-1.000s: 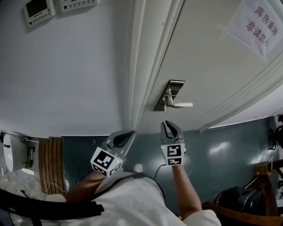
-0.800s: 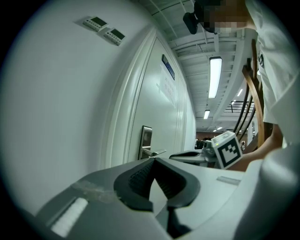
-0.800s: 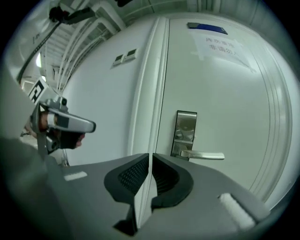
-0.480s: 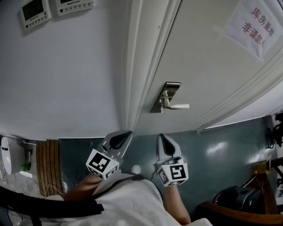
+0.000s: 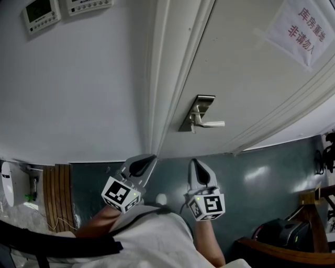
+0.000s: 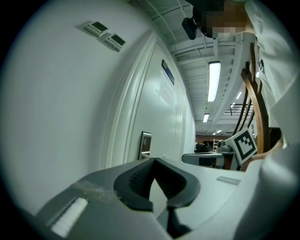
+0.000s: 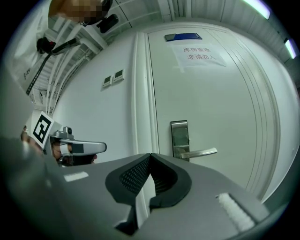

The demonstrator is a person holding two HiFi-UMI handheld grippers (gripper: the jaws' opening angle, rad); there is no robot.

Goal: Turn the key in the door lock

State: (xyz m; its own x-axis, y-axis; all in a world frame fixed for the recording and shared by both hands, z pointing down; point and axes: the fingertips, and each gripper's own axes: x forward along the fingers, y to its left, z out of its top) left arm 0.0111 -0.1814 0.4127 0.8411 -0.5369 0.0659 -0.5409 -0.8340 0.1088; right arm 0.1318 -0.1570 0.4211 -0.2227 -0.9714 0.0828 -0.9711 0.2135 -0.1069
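Both grippers are closed and empty. On the left gripper (image 6: 152,160) the tips meet in its own view, and only wall and door show through the gap behind the pads. The right gripper (image 7: 150,154) is the same: tips together, nothing pinched.

The task's thing is the lock plate (image 7: 179,133), a tall metal plate near the hinge-free edge of the white door (image 5: 251,78), just beside the door frame (image 5: 165,78). The lever handle (image 7: 201,153) sticks out from the plate's lower part, pointing away from the frame. I can't make out a key on the plate in any view, as the detail is too small.

Neither gripper touches the door; both are held clear of it and point level at it. In the head view the right gripper sits below the handle and the left one sits below the frame edge. They are side by side and apart. Each gripper view catches the other gripper's marker cube at its edge.

A paper sign (image 5: 299,29) with red characters is taped high on the door. Two wall controllers (image 5: 41,13) sit on the wall left of the frame. The floor (image 5: 251,178) is dark green, and a wooden chair (image 5: 313,207) stands off to the right.
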